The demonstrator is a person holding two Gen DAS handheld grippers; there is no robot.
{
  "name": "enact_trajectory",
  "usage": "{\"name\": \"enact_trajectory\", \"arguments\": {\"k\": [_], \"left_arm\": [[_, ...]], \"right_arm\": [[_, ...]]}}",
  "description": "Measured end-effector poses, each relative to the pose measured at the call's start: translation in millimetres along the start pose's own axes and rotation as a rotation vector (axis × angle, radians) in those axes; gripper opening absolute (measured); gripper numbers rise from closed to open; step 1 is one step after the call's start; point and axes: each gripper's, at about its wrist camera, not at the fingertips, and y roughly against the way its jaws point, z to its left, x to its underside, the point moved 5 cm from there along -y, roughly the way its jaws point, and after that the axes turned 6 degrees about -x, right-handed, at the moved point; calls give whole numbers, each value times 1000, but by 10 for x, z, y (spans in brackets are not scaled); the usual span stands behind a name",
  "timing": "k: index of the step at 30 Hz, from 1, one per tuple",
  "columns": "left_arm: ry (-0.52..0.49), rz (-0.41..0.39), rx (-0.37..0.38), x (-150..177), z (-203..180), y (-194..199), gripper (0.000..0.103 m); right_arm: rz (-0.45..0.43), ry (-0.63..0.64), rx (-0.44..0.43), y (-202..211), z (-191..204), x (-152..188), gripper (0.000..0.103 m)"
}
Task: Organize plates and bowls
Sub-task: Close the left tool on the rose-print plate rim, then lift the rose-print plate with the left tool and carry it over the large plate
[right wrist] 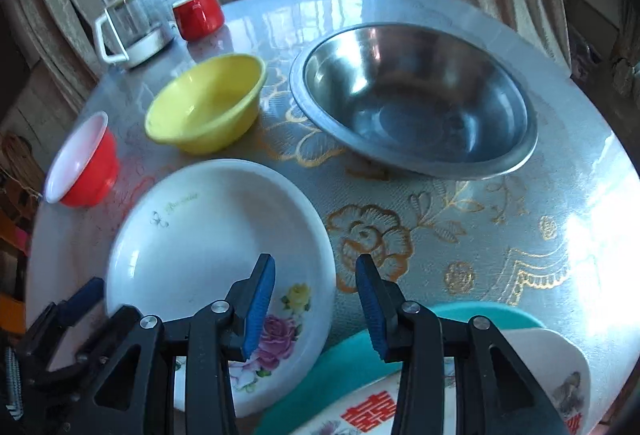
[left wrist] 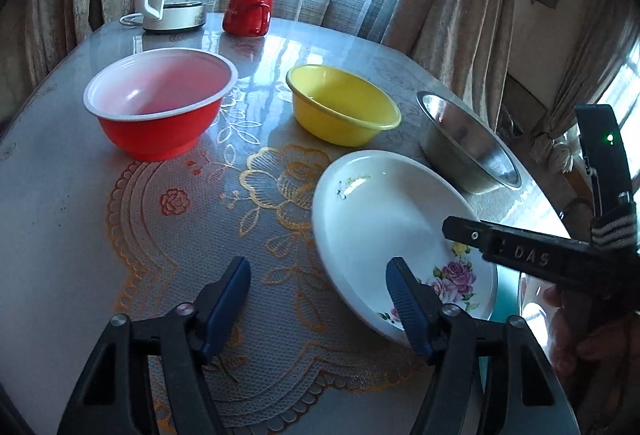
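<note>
My right tongs [right wrist: 315,299] hang spread, straddling the near rim of the white floral ceramic plate [right wrist: 192,243]; my left tongs [left wrist: 318,303], also spread, sit just left of it.

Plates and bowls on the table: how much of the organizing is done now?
Little looks done. A white plate with red characters already lies on a teal plate. Both the left gripper and right gripper are open and empty, near the floral plate. The red bowl, yellow bowl and steel bowl stand apart, unstacked.
</note>
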Motion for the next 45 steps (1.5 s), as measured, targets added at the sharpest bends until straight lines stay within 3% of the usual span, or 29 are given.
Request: {"name": "enact_trajectory", "arguments": {"k": [3,11,17,28,31,35,38,45], "left_arm": [[11,2,9,-18,20,-9,67],[19,6,9,-37,54,-10,66],[30,7,-18,-61,146,3,66],[41,1,-28,-91,279,15,66],[6,-9,-58,-70,245,13,62],[-44,-8,-83,-56,189,-12,39],[-55,-5,-79,-52,176,-20,39],[-60,-5,-81,-46,162,-21,45]], "right_arm": [[16,14,-45,-50,81,-4,43],[33,25,-22,-78,139,24,45],[62,40,-127,-57,397,118,44],[36,28,-124,-35,445,185,45],[37,27,-152,-64,446,145,44],[41,30,-159,-54,403,143,34],[49,17,-197,-56,390,145,31],[43,28,-190,-56,410,153,32]]}}
